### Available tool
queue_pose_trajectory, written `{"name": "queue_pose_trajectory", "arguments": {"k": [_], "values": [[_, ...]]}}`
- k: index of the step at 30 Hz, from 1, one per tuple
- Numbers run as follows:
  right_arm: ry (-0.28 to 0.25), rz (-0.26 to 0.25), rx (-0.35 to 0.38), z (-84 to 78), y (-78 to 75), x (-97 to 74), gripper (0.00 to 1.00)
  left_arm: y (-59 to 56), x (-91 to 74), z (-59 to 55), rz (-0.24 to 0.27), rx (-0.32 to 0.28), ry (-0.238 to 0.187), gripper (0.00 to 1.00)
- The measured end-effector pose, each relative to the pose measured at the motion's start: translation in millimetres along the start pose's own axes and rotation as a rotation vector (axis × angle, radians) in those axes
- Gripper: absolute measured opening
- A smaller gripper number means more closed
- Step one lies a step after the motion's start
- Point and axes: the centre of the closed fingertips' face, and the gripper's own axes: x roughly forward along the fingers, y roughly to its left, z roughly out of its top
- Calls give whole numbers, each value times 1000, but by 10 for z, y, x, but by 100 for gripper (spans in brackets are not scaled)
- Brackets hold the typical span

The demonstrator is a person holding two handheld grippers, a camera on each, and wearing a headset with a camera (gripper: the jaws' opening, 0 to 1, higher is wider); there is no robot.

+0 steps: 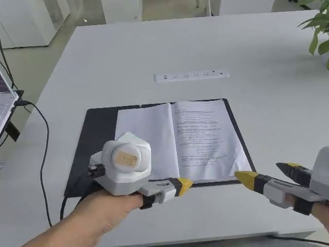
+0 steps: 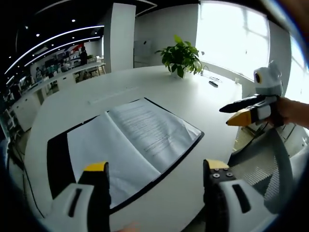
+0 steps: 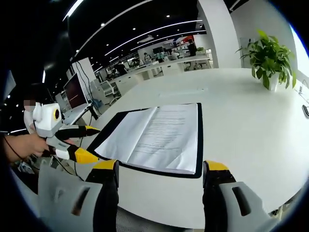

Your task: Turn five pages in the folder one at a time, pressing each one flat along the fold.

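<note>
A black folder (image 1: 97,135) lies open on the white table (image 1: 267,92). Its left page (image 1: 144,135) is blank and its right page (image 1: 205,138) is printed; both lie flat at the fold (image 1: 173,139). My left gripper (image 1: 177,188) hovers open just off the folder's near edge, nothing between its jaws. My right gripper (image 1: 268,172) is open too, off the folder's near right corner. In the left gripper view the folder (image 2: 145,140) lies beyond my open left gripper (image 2: 157,166), with the right gripper (image 2: 241,110) at the right. The right gripper view has the folder (image 3: 159,133) past my open right gripper (image 3: 161,165).
A white power strip (image 1: 191,75) lies on the table behind the folder. A potted plant (image 1: 318,31) stands at the far right edge. A black cable (image 1: 43,149) hangs off the left edge near a laptop (image 1: 5,100). The table's front edge runs just below the grippers.
</note>
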Motion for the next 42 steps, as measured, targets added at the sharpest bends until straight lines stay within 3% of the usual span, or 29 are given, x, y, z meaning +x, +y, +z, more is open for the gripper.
{"name": "queue_pose_trajectory", "arguments": {"k": [10, 15, 22, 25, 32, 35, 42], "values": [[-16, 2, 25, -4, -124, 95, 63, -231, 542, -9, -30, 70, -3, 70], [-31, 2, 45, 19, -215, 140, 60, -294, 804, -9, -28, 88, -11, 69], [-21, -4, 59, 5, -296, 201, 58, -338, 1120, 113, -17, 96, -65, 62], [-22, -7, 69, -7, -341, 234, 57, -351, 1251, 60, -15, 86, -49, 62], [-15, -10, 99, -43, -428, 326, 55, -382, 1377, 37, 8, 98, -62, 58], [-8, -6, 109, -64, -442, 359, 55, -378, 1408, -2, 17, 92, -48, 57], [-9, 11, 134, -86, -438, 436, 53, -352, 1424, -43, 36, 105, -50, 54]]}}
